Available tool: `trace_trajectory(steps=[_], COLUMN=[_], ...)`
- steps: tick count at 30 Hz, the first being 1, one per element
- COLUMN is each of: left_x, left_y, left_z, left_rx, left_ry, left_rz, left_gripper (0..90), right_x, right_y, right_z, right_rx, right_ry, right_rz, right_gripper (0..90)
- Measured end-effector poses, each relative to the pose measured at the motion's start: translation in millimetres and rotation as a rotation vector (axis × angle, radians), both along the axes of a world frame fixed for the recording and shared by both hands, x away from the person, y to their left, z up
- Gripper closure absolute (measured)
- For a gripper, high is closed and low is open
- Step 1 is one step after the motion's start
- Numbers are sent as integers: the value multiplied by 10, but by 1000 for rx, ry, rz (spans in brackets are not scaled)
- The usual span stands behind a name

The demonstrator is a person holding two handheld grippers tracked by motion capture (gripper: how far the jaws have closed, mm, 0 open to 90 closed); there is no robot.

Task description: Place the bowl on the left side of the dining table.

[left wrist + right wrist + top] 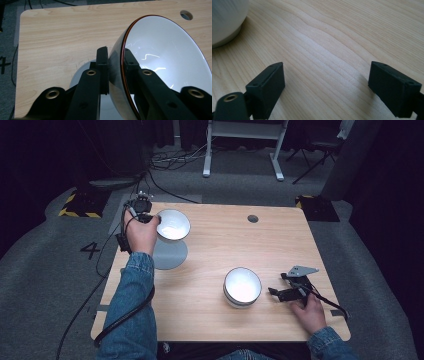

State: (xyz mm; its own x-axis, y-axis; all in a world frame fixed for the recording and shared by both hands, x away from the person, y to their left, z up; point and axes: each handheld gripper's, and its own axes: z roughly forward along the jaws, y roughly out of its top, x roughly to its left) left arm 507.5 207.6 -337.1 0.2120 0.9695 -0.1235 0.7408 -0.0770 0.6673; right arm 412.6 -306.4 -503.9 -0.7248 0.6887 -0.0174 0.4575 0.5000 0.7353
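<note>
My left gripper point(151, 219) is shut on the rim of a bowl point(173, 224), white inside and dark outside, held up and tilted at the table's far left. In the left gripper view one jaw sits outside the bowl point(162, 55) wall and the other inside, with my left gripper point(116, 56) pinching the reddish rim. Under it a flat grey disc point(170, 255) lies on the wood, partly seen as the grey disc point(80, 72) behind the jaws. My right gripper point(274, 292) rests open near the front right, beside a second white bowl point(242, 286).
The wooden table point(225, 235) has a round cable hole point(253, 218) at its far side. In the right gripper view my right gripper point(327, 80) has bare wood between its jaws, and the second bowl point(224, 20) stands at the upper left. Dark floor and cables surround the table.
</note>
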Motion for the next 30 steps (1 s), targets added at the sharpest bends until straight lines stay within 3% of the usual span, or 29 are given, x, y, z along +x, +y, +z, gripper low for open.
trace_trajectory(steps=[4,13,18,21,30], left_x=[92,181,231,263,310], left_y=[2,29,10,-20,-12], left_z=[-77,-214,-304,-383,-560], left_rx=[-24,-12,20,64,32], left_ry=[10,34,55,73,117], left_rz=[8,46,60,65,83], left_gripper=[794,793,793,793,792], right_x=[-1,0,-1,-1,-1], right_y=[1,1,0,0,1], right_z=[0,0,0,0,0], right_rx=[1,0,0,0,0], right_ry=[0,0,1,1,0], right_rz=[0,0,-1,-1,0], right_gripper=[137,138,138,138,137])
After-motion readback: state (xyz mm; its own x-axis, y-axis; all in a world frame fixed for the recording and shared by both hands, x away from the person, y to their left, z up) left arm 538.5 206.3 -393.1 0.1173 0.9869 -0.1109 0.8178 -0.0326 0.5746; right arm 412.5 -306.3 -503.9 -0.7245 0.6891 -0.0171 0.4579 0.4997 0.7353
